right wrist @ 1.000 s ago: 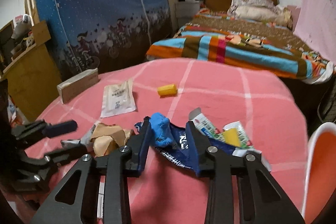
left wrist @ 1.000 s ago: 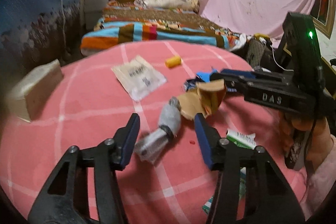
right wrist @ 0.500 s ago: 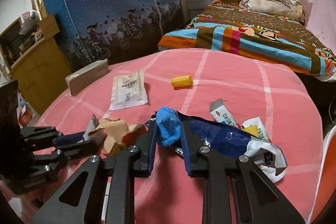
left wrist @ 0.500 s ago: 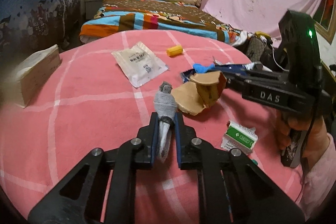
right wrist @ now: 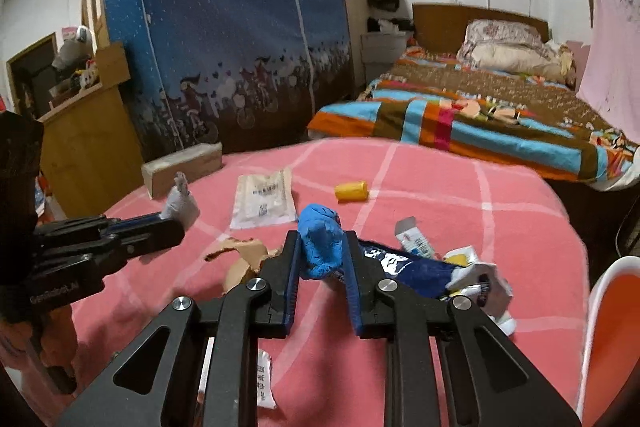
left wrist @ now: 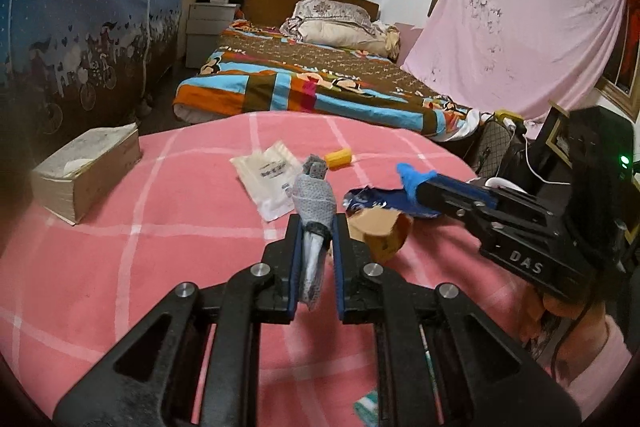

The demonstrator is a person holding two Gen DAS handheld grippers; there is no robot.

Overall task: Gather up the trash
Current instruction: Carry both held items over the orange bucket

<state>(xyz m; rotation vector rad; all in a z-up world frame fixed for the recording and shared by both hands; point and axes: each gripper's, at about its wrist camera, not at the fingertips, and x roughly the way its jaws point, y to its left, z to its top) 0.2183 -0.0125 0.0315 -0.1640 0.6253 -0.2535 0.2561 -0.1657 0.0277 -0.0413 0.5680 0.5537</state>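
Your left gripper (left wrist: pixel 316 239) is clamped on the grey wrapper (left wrist: pixel 314 203), right gripper (right wrist: pixel 322 255) on the blue wrapper (right wrist: pixel 322 243), both mid-table. White packet (right wrist: pixel 264 201), yellow piece (right wrist: pixel 352 191), brown paper (left wrist: pixel 380 231) etc. are left; no bin in view.

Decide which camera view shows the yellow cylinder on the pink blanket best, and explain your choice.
The right wrist view shows the yellow cylinder best: it lies in the open, whole, with bare pink blanket around it. In the left wrist view it is partly hidden behind the grey wad held upright in the left gripper.
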